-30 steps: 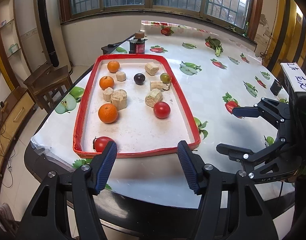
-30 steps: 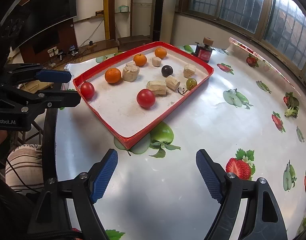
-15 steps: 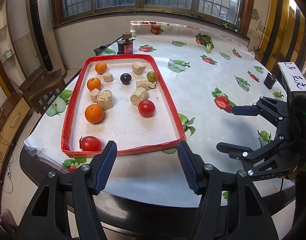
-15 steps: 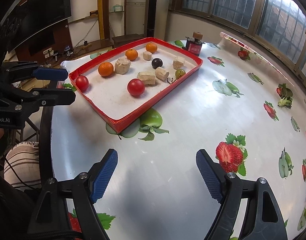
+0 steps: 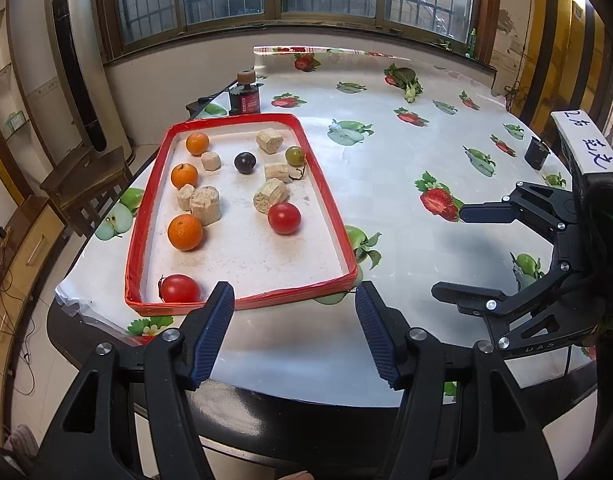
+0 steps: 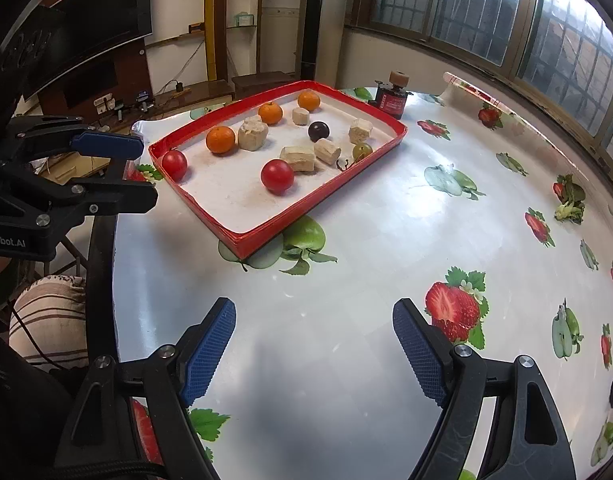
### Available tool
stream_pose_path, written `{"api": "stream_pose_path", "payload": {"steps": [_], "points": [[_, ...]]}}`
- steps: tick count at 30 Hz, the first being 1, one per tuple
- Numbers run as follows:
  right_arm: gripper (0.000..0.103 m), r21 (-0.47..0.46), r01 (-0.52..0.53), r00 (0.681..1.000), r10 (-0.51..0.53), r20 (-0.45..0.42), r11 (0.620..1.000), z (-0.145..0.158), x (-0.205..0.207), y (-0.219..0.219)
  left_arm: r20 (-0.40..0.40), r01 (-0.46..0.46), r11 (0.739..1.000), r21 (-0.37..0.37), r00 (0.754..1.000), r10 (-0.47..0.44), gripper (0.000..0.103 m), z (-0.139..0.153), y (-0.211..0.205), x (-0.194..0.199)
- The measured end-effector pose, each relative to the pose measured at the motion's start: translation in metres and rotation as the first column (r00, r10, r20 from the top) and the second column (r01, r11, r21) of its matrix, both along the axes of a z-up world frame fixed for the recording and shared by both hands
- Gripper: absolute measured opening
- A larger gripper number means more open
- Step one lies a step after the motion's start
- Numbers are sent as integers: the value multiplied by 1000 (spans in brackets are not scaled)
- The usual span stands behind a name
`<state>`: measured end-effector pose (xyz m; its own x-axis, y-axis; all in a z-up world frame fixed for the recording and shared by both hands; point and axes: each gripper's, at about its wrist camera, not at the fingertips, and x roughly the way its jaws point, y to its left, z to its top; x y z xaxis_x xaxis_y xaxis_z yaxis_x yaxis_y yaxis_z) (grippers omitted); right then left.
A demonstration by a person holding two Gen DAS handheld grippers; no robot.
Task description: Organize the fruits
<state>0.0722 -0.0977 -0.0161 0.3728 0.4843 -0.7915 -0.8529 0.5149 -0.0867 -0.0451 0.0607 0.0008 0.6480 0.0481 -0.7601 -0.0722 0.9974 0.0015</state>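
Two hand-held grippers hang low over the near edge of the desk (image 6: 346, 240), and both are wide open with nothing in them. Our left hand-held gripper (image 5: 294, 336) sits just in front of the short near wall of the red tray (image 5: 138, 216). Our right hand-held gripper (image 6: 314, 348) is off to the side, well apart from the tray. So we think the left one is nearer to the fruit. The tray's long side runs away from us. First, in the near corner, comes a small tomato (image 5: 179, 289). Next come a big orange (image 5: 185, 232) and a round tomato (image 5: 284, 218). Farther back sit two more oranges, a dark plum (image 5: 245, 162) and a green grape (image 5: 295, 155).
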Motion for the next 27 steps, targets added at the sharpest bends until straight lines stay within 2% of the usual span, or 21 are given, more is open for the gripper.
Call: {"api": "stream_pose_path", "payload": {"steps": [4, 7, 27], "points": [[83, 7, -15, 1000, 15, 1, 1000, 3, 1, 2, 4, 2, 1000, -1, 1000, -2, 63, 2, 0, 0], [83, 17, -25, 1000, 25, 3, 1000, 5, 4, 5, 12, -3, 1000, 5, 1000, 3, 68, 3, 0, 0], [85, 66, -76, 997, 77, -13, 995, 9, 21, 37, 2, -67, 998, 8, 998, 67, 68, -4, 23, 8]]}}
